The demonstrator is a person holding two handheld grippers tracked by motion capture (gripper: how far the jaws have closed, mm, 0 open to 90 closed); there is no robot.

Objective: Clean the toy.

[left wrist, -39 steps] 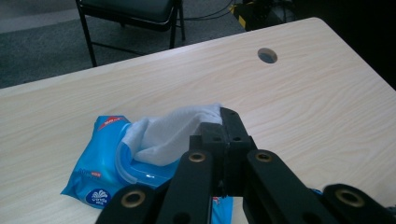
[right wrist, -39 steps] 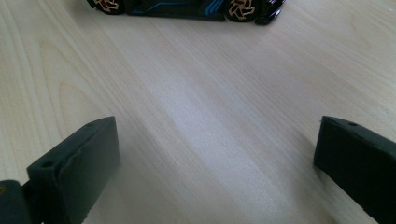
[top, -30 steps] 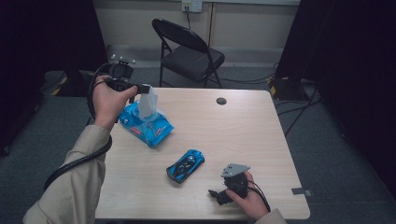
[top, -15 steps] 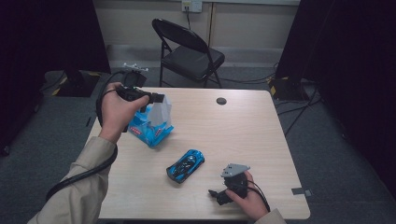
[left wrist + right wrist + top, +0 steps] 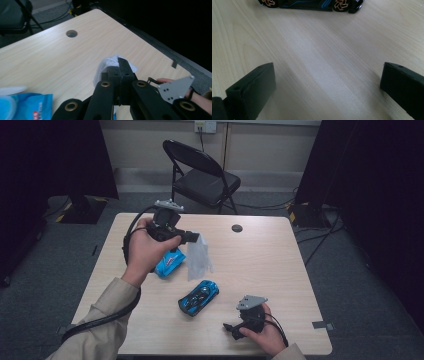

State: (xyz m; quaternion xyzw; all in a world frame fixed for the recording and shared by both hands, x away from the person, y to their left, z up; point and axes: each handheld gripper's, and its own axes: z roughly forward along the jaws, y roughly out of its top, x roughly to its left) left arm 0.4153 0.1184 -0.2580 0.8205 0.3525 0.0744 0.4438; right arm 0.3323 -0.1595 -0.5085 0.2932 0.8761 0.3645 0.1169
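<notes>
My left gripper hovers above the table's left half, shut on a white wipe that hangs down from its jaws. In the left gripper view the jaws meet with the wipe bunched beyond them. Under the hand lies a blue wipes pack, seen too in the left gripper view. A blue toy car sits near the table's middle front. My right gripper rests at the front right, open with bare wood between its jaws; the car lies just ahead.
The wooden table has a round cable hole near its far edge. A black folding chair stands behind the table. Cables run across the grey floor around it.
My left hand has swung right, toward the table's middle, carrying the white wipe away from the pack. The right hand and the toy car have stayed where they were.
</notes>
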